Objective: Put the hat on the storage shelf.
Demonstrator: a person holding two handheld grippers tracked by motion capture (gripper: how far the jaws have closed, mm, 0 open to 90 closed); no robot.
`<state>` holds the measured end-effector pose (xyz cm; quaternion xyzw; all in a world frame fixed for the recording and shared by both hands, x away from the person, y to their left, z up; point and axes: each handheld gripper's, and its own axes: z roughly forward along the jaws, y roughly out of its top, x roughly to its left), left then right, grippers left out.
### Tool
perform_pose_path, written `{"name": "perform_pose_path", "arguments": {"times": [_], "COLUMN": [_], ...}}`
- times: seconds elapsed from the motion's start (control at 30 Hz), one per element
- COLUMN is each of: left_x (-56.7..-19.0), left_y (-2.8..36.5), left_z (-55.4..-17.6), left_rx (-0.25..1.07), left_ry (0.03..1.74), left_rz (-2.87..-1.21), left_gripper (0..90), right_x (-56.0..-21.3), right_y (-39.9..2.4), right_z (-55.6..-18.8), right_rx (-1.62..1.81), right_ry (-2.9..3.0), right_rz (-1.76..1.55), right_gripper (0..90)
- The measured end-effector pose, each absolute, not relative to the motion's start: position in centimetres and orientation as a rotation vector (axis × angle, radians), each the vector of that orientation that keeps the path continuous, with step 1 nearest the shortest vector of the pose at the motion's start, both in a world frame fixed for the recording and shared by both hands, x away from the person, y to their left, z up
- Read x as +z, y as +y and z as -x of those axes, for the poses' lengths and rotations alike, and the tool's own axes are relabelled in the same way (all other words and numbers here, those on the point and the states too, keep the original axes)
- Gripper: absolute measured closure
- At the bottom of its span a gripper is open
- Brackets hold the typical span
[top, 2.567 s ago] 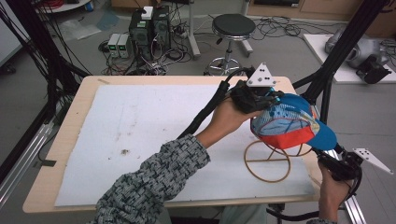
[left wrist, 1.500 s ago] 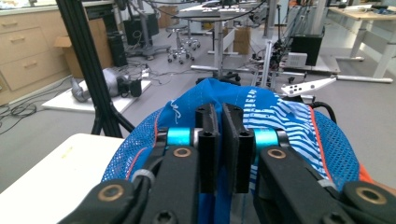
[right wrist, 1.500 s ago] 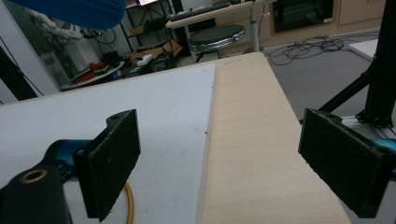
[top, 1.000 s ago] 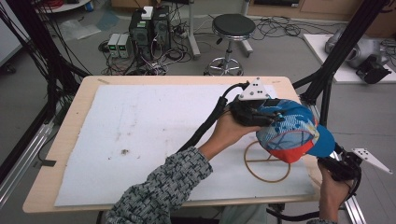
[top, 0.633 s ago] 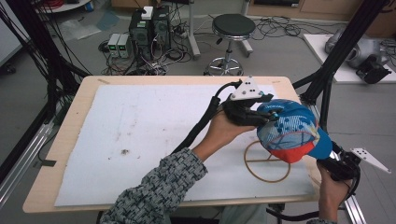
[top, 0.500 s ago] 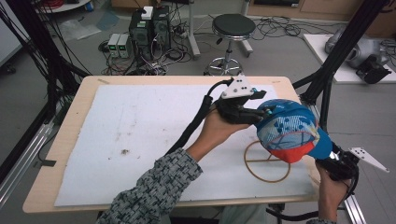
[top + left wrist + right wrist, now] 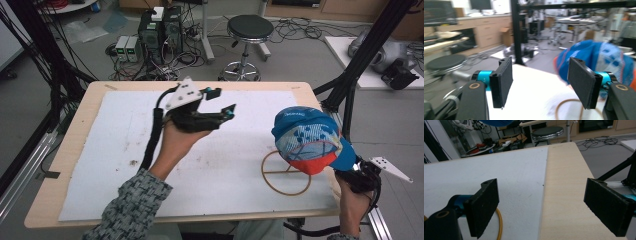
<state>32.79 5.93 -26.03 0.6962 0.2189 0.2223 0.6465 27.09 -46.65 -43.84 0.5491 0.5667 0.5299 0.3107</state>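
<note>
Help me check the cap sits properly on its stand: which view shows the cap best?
The high view: the whole cap shows sharply atop the wire stand. The left gripper view shows it blurred, partly behind a jaw; the right gripper view catches a blue edge.

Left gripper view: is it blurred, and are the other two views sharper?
Left gripper view: the cap and background are smeared, the jaws fairly crisp. Right gripper view: the table is sharp. High view: the cap is clear, with soft shadows.
</note>
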Motion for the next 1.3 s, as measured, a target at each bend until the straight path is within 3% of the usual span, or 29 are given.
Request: {"name": "perform_pose_path", "arguments": {"times": [0.33, 0.73, 1.0, 1.3], "left_x": [-29.4, -35.3, -37.8, -39.9], "left_y": [15.1, 23.7, 27.3, 28.6], "left_z": [-30.3, -26.9, -25.4, -25.1], "left_rx": [0.716, 0.829, 0.875, 0.887], "left_ry": [0.682, 0.943, 1.031, 1.070], "left_rz": [-1.598, -1.561, -1.509, -1.506], "left_gripper": [28.4, 22.6, 23.8, 21.4], "right_x": [-43.8, -43.7, -43.7, -43.7], "right_y": [-46.4, -46.3, -45.8, -45.4], "right_z": [-27.0, -26.7, -26.9, -27.2], "right_rx": [1.397, 1.408, 1.406, 1.402], "right_ry": [1.502, 1.493, 1.508, 1.520], "right_rz": [-1.441, -1.453, -1.445, -1.447], "right_gripper": [11.9, 11.9, 11.9, 11.9]}}
